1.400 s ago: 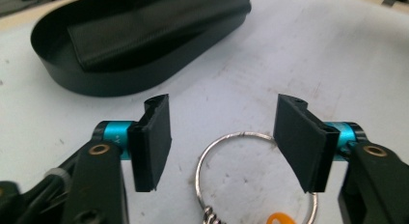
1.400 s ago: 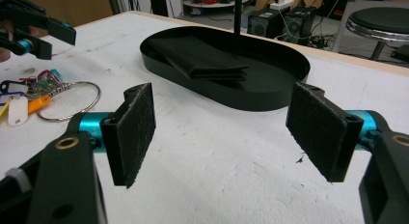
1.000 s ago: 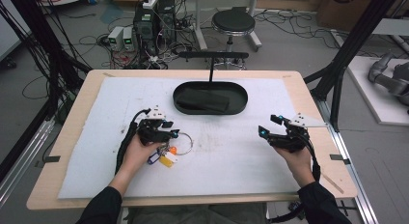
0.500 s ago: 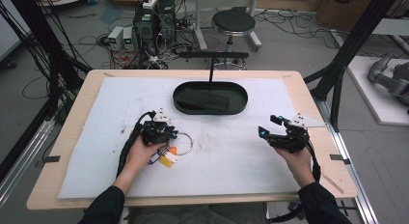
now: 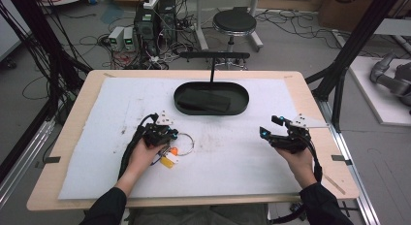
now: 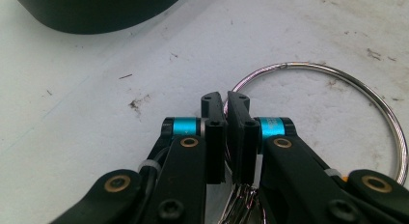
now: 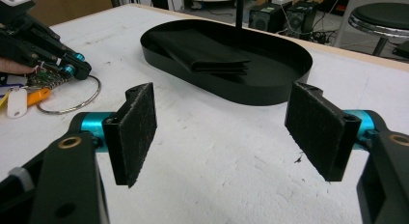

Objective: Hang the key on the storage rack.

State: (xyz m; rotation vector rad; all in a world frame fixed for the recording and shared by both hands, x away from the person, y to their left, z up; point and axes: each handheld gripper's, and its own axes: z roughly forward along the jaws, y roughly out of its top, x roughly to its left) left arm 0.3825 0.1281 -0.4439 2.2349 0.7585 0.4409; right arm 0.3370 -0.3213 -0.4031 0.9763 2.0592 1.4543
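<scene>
— Where did the key ring (image 6: 333, 108) sit, and what had hold of it?

— It lay flat on the white mat (image 5: 232, 157), in front of the black tray (image 5: 211, 98), with its keys and coloured tags (image 5: 170, 157) bunched on the near side. The left gripper (image 6: 224, 101) had just been closing, and its jaws stood nearly together, pinching the wire of the ring where the keys gather.

— And the other one?

— The right gripper (image 7: 226, 132) hung wide open above the mat, well apart, holding nothing.

— How should the lift have gone?

— Probably slow and straight up. The wire was thin and the pads gripped only a short stretch, so a jerk could have let it slip or set the keys swinging.
</scene>
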